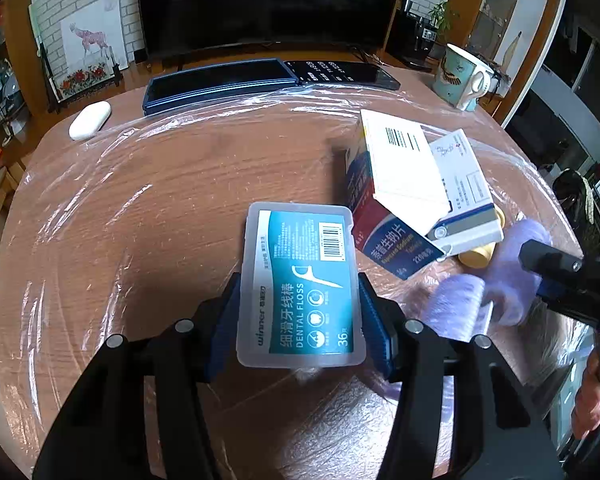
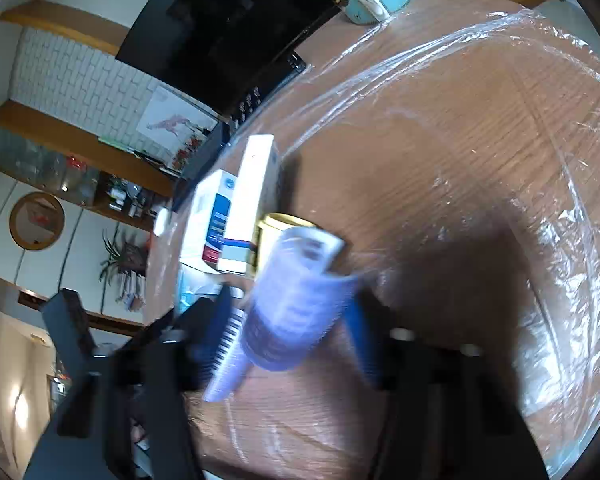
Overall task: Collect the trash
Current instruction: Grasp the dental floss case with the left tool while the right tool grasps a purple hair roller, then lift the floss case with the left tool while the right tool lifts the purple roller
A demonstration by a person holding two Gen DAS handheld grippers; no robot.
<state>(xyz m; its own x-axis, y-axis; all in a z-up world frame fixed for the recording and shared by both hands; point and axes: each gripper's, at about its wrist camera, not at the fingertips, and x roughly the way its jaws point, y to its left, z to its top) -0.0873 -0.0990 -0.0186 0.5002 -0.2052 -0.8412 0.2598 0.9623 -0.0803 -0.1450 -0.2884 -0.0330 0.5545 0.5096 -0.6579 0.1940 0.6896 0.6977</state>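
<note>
My left gripper (image 1: 300, 312) is shut on a clear dental floss box with a teal label (image 1: 300, 280) and holds it above the wooden table (image 1: 160, 208). My right gripper (image 2: 292, 320) is shut on a purple wrapper or packet (image 2: 296, 300), blurred by motion; it also shows in the left wrist view (image 1: 488, 292) at the right. Two medicine boxes (image 1: 412, 188) lie stacked just right of the floss box, with a yellow cap or lid (image 1: 478, 256) beside them. In the right wrist view the boxes (image 2: 236, 216) and the yellow lid (image 2: 280, 224) sit just beyond the purple packet.
Clear plastic film (image 1: 100, 184) covers the table. A white case (image 1: 90, 120), a dark tablet (image 1: 220, 84), a black remote (image 1: 340, 74) and a teal mug (image 1: 462, 76) stand along the far edge. A TV (image 1: 268, 0) is behind.
</note>
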